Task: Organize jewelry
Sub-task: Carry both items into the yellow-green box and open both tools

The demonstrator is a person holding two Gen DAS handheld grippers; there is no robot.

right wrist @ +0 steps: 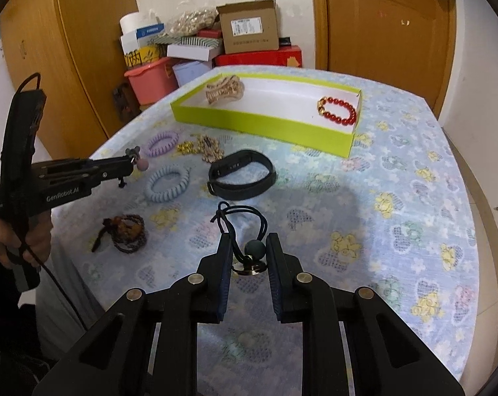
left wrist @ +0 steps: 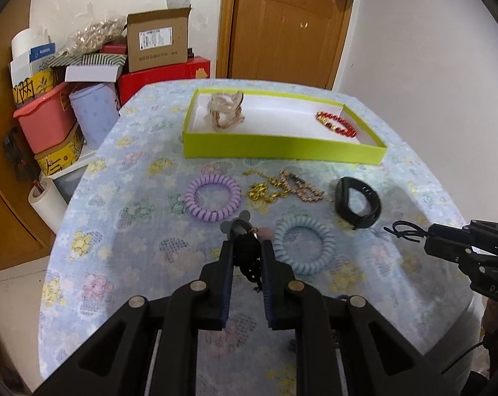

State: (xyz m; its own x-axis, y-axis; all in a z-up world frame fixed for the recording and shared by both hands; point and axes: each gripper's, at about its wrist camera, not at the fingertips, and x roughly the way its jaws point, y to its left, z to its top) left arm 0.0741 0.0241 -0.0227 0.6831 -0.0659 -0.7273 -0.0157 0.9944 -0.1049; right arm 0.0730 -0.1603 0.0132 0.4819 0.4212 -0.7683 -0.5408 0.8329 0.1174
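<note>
My left gripper (left wrist: 247, 242) is shut on a black hair tie with grey and pink charms (left wrist: 245, 231), held above the table; it also shows in the right wrist view (right wrist: 135, 161). My right gripper (right wrist: 250, 241) is shut on a dark elastic tie with a ball bead (right wrist: 254, 248), its cord loop (right wrist: 240, 217) hanging forward. The green tray (left wrist: 282, 147) holds a clear hair claw (left wrist: 225, 110) and a red bead bracelet (left wrist: 336, 123). On the cloth lie a purple coil tie (left wrist: 212, 196), a blue coil tie (left wrist: 303, 244), gold chains (left wrist: 282, 186) and a black band (left wrist: 357, 203).
A brown braided bracelet (right wrist: 128, 232) lies near the table's left edge in the right wrist view. Boxes, a pink tub (left wrist: 46, 122) and paper rolls are stacked beyond the far left corner. A wooden door (left wrist: 288, 23) stands behind the table.
</note>
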